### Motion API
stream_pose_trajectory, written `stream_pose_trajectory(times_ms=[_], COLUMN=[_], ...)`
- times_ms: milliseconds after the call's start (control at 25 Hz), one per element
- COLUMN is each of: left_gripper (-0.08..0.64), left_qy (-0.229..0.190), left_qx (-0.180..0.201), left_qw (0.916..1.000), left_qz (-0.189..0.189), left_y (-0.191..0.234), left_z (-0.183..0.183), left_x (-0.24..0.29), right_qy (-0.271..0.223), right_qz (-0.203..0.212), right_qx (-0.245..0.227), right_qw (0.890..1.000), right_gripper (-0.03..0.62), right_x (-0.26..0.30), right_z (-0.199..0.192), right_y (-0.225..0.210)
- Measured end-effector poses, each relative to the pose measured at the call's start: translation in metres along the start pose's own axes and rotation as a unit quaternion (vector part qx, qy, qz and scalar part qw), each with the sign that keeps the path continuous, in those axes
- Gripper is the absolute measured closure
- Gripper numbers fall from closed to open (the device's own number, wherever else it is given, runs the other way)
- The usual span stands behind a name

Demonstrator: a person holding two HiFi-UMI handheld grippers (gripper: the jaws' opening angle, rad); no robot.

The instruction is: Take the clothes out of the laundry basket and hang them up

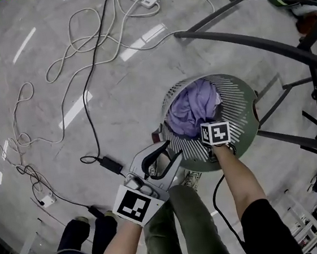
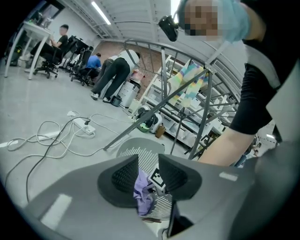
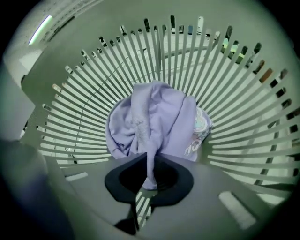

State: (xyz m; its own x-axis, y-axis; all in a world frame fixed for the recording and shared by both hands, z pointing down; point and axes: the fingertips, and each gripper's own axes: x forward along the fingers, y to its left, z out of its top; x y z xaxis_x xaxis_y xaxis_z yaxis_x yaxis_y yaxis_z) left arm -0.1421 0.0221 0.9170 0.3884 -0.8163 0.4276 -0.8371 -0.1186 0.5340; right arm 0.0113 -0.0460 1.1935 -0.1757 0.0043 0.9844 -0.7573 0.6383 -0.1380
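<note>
In the laundry basket (image 1: 245,103), head view: the purple garment (image 1: 191,111) lay bunched against the basket's left wall. The right gripper (image 1: 217,123) pointed straight down into it. The left gripper (image 1: 174,149) hung outside the basket's near-left rim, released, holding nothing. The drying rack (image 1: 263,49) stood beyond the basket's far rim. Loose cables (image 1: 87,103) ran over the floor to the left.

Left gripper view: the jaws stood apart and empty. The purple garment (image 2: 143,192) and the right gripper's marker cube (image 2: 157,177) showed only through the gap, farther off. The rack's bars rose behind.

Right gripper view: the right gripper (image 3: 150,180) was clenched on one narrow fold of the purple garment (image 3: 154,122), and the rest was heaped on the slatted floor.

Judged step: lift-out.
- The pinch looked thin, so pull straight up and slowly, so the fold doesn't slide out.
- Clear the rim before swinging toward the rack.
- Bring the left gripper in for a second hold on a hem or shoulder once the cloth hangs free.
- Watch for cloth snagging on the slats.

Hard to tell:
- The garment type, and where the collar or sleeves were, because it was too crumpled.
- Whether anything lay under the garment.
- How deep the fold sat between the pads.
- The right jaw tips, which were mostly covered by the cube in head view.
- No hanger was visible.
- The rack top was cut off.
</note>
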Motion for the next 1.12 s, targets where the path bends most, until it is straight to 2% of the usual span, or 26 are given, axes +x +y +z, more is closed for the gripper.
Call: stream_pose_trajectory(times_ms=[240,360,560,760,880,1000,1120], left_gripper=[0.454,0.454,0.452,0.429,0.403,0.386,0.374], left_qy=[0.017,0.026,0.036,0.076,0.09,0.084,0.064], left_qx=[0.021,0.035,0.079,0.102,0.127,0.15,0.161], left_qw=[0.9996,0.999,0.9961,0.9912,0.9863,0.9828,0.9832], left_qz=[0.001,-0.003,-0.014,-0.036,-0.056,-0.068,-0.059], left_y=[-0.012,-0.02,-0.036,-0.07,-0.093,-0.116,-0.126], left_z=[0.022,0.035,0.053,0.065,0.078,0.097,0.125], left_x=[-0.003,0.0,-0.002,-0.006,-0.005,-0.006,-0.008], right_qy=[-0.078,-0.125,-0.191,-0.237,-0.272,-0.303,-0.33], right_qz=[0.075,0.115,0.167,0.207,0.229,0.255,0.271], right_qx=[0.043,0.068,0.105,0.097,0.094,0.09,0.064], right_qw=[0.993,0.983,0.962,0.944,0.93,0.914,0.902], right_gripper=[0.569,0.569,0.569,0.569,0.569,0.569,0.569], right_x=[-0.071,-0.117,-0.201,-0.295,-0.355,-0.412,-0.465], right_z=[0.018,0.035,0.062,0.073,0.081,0.087,0.092], right_y=[0.023,0.035,0.051,0.068,0.077,0.087,0.097])
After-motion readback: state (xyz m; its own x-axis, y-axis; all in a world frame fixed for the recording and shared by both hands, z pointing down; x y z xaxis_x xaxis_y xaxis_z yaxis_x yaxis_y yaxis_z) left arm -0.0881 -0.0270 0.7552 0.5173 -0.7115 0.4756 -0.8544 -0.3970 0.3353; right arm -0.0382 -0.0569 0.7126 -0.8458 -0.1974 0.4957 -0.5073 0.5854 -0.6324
